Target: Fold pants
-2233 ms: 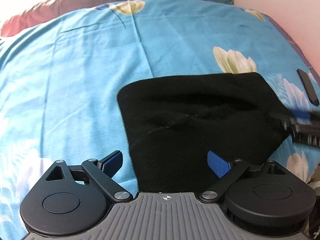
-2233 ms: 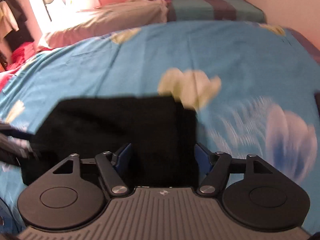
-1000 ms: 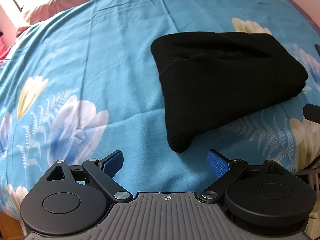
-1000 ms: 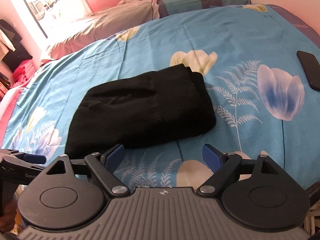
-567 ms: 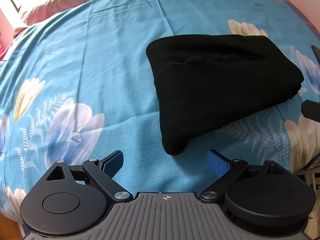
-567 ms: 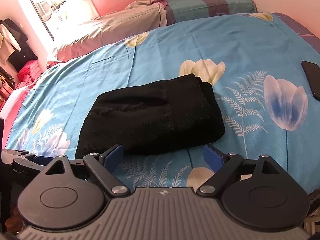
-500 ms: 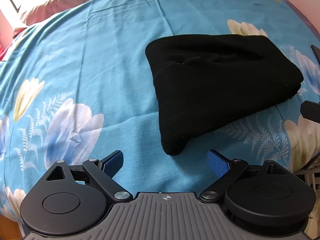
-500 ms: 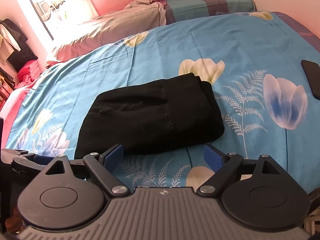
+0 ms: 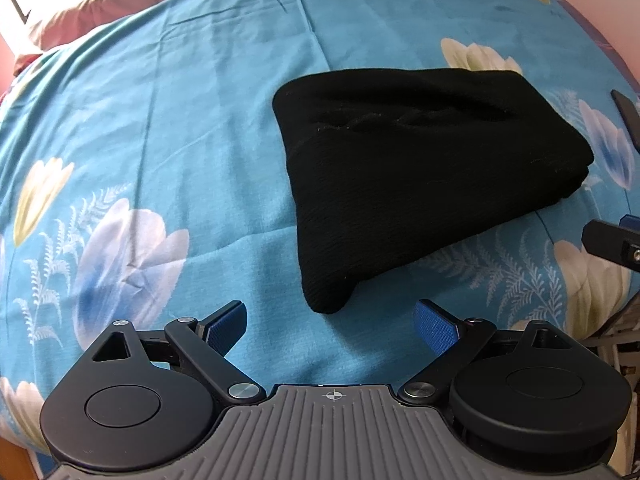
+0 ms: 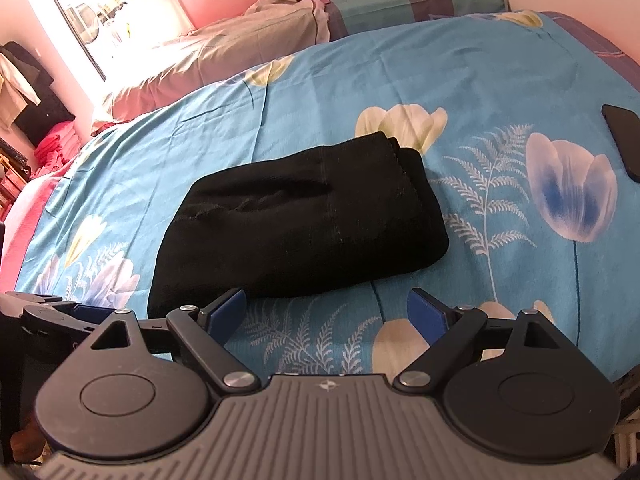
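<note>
Black pants (image 9: 420,176) lie folded into a compact bundle on the sheet (image 9: 180,120), a blue one printed with pale tulips and ferns. Nothing touches the bundle right now. Left gripper (image 9: 332,322) hangs over the near edge of the bed, jaws spread wide, blue pads apart with only sheet between them; the closest corner of the pants sits just beyond its fingertips. Over on the right wrist view, the right gripper (image 10: 326,312) is just as wide, empty too, and the pants' near edge runs just past its left pad (image 10: 226,314). The bundle's layered, open end faces a cream tulip (image 10: 400,122). A dark phone (image 10: 624,140) lies flat on the sheet, well apart from the pants, off at the right edge. Pillows (image 10: 208,60) are piled at the far end, by the pink wall. Each gripper peeks into the other's view at the frame edge.
</note>
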Available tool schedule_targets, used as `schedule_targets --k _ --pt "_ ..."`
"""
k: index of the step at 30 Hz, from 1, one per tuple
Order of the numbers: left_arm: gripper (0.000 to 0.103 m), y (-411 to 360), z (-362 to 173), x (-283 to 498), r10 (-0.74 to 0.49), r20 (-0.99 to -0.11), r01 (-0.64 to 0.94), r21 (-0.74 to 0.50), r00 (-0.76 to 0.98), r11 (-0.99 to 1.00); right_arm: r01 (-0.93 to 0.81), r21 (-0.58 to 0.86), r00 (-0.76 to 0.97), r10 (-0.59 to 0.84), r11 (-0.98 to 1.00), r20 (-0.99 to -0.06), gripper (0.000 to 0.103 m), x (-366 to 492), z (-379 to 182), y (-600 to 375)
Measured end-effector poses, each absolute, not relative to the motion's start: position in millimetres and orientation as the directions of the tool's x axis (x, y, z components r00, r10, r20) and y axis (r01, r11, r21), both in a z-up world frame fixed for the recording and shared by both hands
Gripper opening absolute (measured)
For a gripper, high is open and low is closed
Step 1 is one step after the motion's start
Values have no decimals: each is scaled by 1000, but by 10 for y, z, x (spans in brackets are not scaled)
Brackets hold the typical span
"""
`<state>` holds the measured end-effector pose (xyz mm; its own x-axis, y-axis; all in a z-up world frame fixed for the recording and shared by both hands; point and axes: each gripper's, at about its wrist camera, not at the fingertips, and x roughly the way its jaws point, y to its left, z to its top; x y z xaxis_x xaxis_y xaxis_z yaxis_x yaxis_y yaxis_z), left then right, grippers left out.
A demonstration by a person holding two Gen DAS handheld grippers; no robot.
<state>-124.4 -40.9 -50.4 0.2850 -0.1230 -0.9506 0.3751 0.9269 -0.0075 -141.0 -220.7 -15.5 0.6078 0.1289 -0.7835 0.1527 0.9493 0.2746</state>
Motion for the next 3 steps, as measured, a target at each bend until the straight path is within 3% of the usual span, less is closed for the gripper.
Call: schedule_targets --k 3 --pt "103 -417 -497 -1240 -117 -950 373 -1 289 928 156 276 604 130 948 -786 90 -1418 -169 -2202"
